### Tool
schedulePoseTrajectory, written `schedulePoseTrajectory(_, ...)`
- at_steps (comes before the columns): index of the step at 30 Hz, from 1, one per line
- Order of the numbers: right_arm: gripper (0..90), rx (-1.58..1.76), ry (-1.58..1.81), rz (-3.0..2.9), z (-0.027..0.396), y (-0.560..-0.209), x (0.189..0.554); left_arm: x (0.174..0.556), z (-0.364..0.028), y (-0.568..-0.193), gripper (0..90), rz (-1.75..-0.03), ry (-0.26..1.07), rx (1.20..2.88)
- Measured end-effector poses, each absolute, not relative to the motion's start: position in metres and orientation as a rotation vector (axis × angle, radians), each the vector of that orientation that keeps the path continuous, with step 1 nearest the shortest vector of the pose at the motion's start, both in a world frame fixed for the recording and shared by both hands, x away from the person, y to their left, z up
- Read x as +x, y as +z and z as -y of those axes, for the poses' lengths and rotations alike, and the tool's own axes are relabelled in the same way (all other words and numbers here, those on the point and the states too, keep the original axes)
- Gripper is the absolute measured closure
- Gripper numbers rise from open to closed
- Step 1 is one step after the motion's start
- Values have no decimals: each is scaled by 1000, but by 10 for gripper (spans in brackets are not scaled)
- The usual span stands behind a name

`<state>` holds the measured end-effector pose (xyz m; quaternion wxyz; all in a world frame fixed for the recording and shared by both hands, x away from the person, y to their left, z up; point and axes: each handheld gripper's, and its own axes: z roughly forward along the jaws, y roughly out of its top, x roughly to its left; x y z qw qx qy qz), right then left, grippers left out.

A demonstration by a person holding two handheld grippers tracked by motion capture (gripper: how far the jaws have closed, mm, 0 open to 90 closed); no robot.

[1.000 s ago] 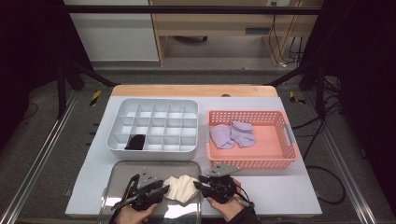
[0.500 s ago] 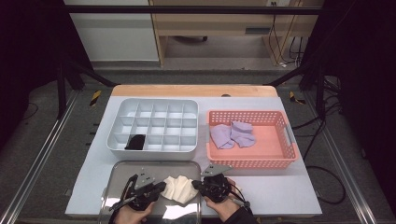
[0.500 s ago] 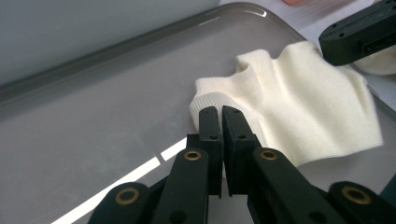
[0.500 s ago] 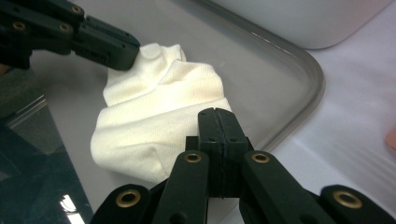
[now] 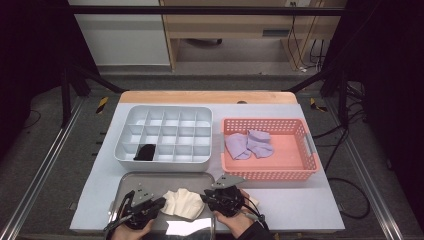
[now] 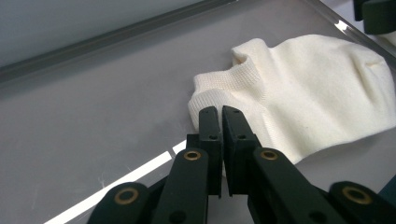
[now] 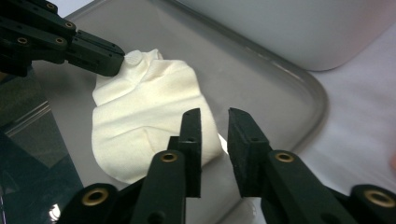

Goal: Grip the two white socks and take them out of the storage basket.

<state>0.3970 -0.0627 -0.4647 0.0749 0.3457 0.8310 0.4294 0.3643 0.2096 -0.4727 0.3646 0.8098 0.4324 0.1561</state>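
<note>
While I had both tongs down over the metal tray at the near edge of the table, the cream sock lay bunched in the tray's middle, right between them. My left gripper had its jaws pressed together, pinching the sock's ribbed cuff at the left end. My right gripper had just been opening, jaws a little apart at the sock's right edge with nothing clamped in them. Farther off sat the white divided box, then the pink basket with purple socks on the right.
</note>
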Motion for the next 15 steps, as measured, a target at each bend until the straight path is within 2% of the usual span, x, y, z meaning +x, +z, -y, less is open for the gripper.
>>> schedulePoseTrajectory(2,687,1028,1261,-2503,58,-469,396,364,-210,-473,864,-1112,400,2083)
schedulePoseTrajectory(6,661,1017,1206,-2510,57,-476,394,365,-210,-473,863,-1111,399,2085)
schedulePoseTrajectory(7,669,1012,1217,-2504,57,-478,394,365,-209,-473,864,-1111,401,2087)
schedulePoseTrajectory(12,828,991,1211,-2539,54,-478,388,365,-209,-474,864,-1113,403,2086)
schedulePoseTrajectory(15,849,995,1189,-2560,55,-474,388,365,-209,-473,864,-1110,401,2078)
